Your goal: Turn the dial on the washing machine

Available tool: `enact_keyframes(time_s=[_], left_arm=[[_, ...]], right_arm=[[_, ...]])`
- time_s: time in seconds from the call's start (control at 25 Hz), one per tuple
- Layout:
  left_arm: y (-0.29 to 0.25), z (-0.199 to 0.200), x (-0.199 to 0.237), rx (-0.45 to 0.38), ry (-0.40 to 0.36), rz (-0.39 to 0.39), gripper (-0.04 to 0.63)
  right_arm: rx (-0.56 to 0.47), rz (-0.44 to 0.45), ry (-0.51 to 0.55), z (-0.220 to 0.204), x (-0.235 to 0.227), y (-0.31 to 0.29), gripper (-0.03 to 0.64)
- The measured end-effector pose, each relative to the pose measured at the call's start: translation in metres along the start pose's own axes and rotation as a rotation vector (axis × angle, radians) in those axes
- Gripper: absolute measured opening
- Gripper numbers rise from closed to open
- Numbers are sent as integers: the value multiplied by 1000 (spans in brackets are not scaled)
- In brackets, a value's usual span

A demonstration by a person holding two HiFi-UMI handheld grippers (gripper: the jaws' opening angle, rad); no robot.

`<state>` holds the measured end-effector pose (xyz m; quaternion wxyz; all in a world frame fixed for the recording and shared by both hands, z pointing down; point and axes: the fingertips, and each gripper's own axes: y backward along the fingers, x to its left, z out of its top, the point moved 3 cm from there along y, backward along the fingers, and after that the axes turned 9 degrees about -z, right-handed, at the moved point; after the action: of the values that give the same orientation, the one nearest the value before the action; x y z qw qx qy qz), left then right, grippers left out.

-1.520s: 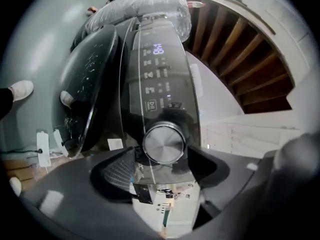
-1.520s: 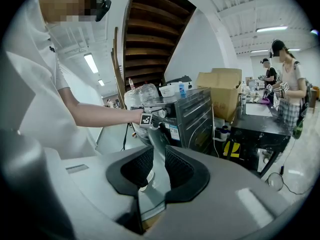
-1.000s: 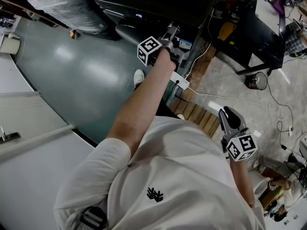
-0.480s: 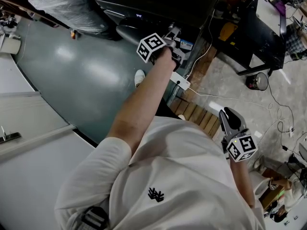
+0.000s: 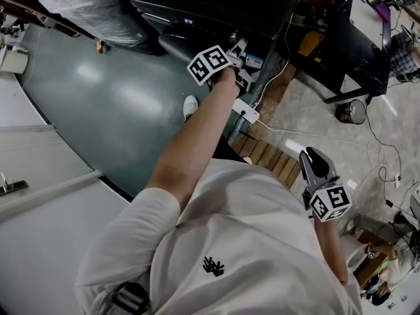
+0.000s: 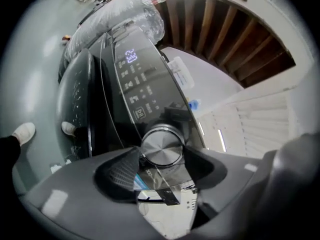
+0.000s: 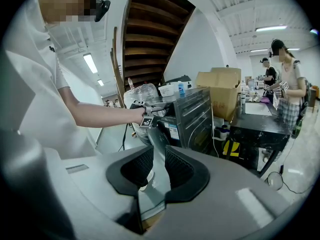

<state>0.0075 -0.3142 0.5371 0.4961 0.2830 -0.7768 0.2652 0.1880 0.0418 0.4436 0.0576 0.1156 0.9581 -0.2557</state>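
Note:
The washing machine (image 5: 190, 15) is dark, with a lit display (image 6: 131, 55) on its glossy panel. Its round silver dial (image 6: 161, 151) sits between the jaws of my left gripper (image 6: 161, 160), and both dark pads press against its rim. In the head view the left gripper (image 5: 235, 50) reaches the machine's front at arm's length. My right gripper (image 5: 314, 161) hangs low at my right side, away from the machine. Its jaws (image 7: 159, 156) stand a narrow gap apart with nothing between them. In the right gripper view the left gripper (image 7: 150, 111) shows on the machine (image 7: 192, 114).
A plastic-wrapped bundle (image 5: 85, 5) lies left of the machine. A white power strip (image 5: 246, 110) and a wooden pallet (image 5: 269, 156) lie on the floor near my feet. A black table (image 5: 354, 51) with a cardboard box (image 7: 220, 91) stands right; a person (image 7: 285, 79) stands beyond.
The marker cube on my left gripper has rolled round while the gripper stayed at the dial. The right gripper has not moved.

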Motion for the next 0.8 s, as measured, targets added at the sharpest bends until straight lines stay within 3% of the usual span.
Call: enact_keyframes(time_s=[0.16, 0.4, 0.8], left_arm=[[3, -3, 5, -58, 177, -77, 328], [1, -10, 1, -96, 347, -168, 333], [-2, -11, 8, -124, 437, -163, 336]], right_arm=[[1, 1, 0, 0, 0, -2, 69], [2, 5, 3, 2, 0, -3, 70], [1, 2, -4, 0, -2, -2, 69]])
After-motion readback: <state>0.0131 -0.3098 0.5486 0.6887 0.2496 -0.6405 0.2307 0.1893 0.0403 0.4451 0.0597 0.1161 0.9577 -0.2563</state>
